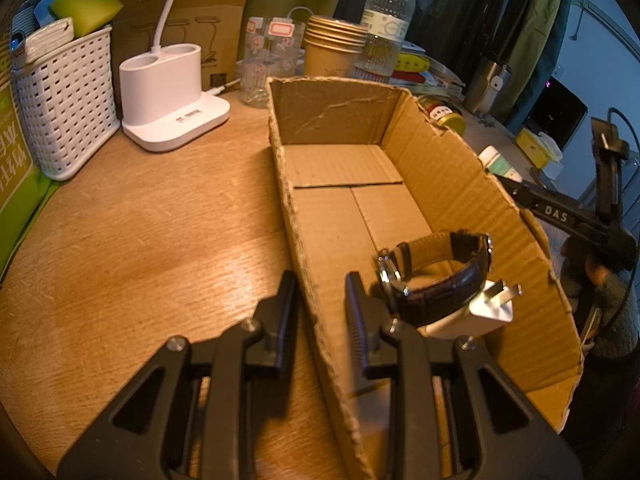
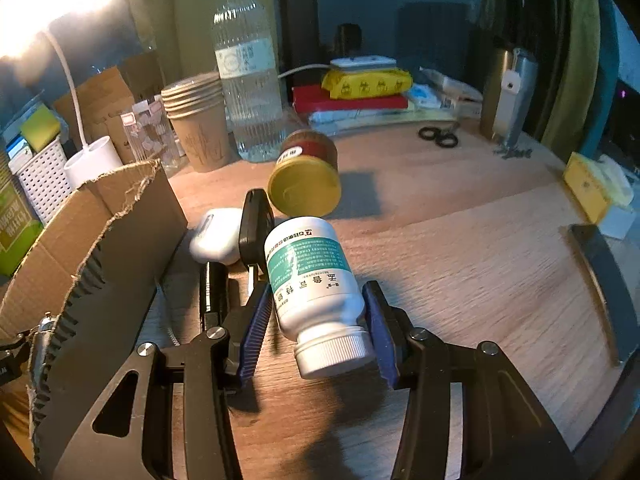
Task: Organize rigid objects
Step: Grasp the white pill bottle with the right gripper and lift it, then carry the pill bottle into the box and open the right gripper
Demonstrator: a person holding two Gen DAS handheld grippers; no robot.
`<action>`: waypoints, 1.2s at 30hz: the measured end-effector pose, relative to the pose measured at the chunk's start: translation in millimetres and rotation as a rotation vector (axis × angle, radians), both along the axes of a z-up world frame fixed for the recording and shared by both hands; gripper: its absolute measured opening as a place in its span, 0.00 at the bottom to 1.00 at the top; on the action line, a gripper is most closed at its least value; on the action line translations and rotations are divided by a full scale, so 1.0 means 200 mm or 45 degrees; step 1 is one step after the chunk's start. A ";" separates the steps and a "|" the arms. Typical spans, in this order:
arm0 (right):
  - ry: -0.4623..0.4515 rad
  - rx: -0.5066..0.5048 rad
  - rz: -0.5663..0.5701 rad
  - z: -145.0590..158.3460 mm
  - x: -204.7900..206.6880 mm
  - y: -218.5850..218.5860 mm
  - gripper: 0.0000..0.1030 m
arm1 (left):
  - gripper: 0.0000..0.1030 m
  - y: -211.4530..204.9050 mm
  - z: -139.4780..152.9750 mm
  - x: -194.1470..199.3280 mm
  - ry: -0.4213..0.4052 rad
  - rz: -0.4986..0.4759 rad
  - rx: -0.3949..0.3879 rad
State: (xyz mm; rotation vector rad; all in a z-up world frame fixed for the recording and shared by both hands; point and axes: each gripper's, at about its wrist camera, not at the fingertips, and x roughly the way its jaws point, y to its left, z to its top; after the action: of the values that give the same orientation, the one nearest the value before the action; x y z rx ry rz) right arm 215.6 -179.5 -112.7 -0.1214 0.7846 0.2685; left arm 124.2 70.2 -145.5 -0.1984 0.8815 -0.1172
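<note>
An open cardboard box (image 1: 344,168) stands on the wooden table; a brown-strapped watch (image 1: 436,272) and a white plug adapter (image 1: 480,308) lie in its near end. My left gripper (image 1: 320,304) straddles the box's near left wall, fingers close on either side of it. My right gripper (image 2: 316,320) is shut on a white pill bottle (image 2: 312,280) with a green label, cap toward the camera, held just right of the box wall (image 2: 100,248). A jar with a yellow lid (image 2: 304,180), a white case (image 2: 216,236) and a black car key (image 2: 254,232) lie beyond it.
A white basket (image 1: 68,100), lamp base (image 1: 168,96), paper cups (image 1: 332,48) and water bottle (image 1: 388,16) stand behind the box. Scissors (image 2: 438,136), books and a steel flask (image 2: 508,96) are at the right back. A yellow box (image 2: 592,188) is at far right.
</note>
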 end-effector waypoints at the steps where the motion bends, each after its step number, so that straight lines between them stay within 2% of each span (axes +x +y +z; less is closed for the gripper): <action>1: -0.010 0.000 0.000 0.01 -0.01 0.00 0.48 | 0.26 0.00 0.00 0.00 0.000 0.000 0.000; 18: -0.207 0.022 0.142 0.32 -0.26 0.18 0.48 | 0.26 0.00 0.00 0.00 0.000 0.000 0.000; 26: -0.234 0.035 0.218 0.37 -0.35 0.28 0.48 | 0.26 0.00 0.00 0.00 0.000 0.000 0.000; 36: -0.201 0.024 0.360 0.32 -0.43 0.49 0.48 | 0.26 0.00 0.00 0.00 0.000 0.000 0.000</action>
State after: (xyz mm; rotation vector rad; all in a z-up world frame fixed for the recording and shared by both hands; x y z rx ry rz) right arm 130.5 -81.4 -49.2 -0.2339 0.6070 0.5274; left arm 124.5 70.3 -145.6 -0.1986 0.8815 -0.1171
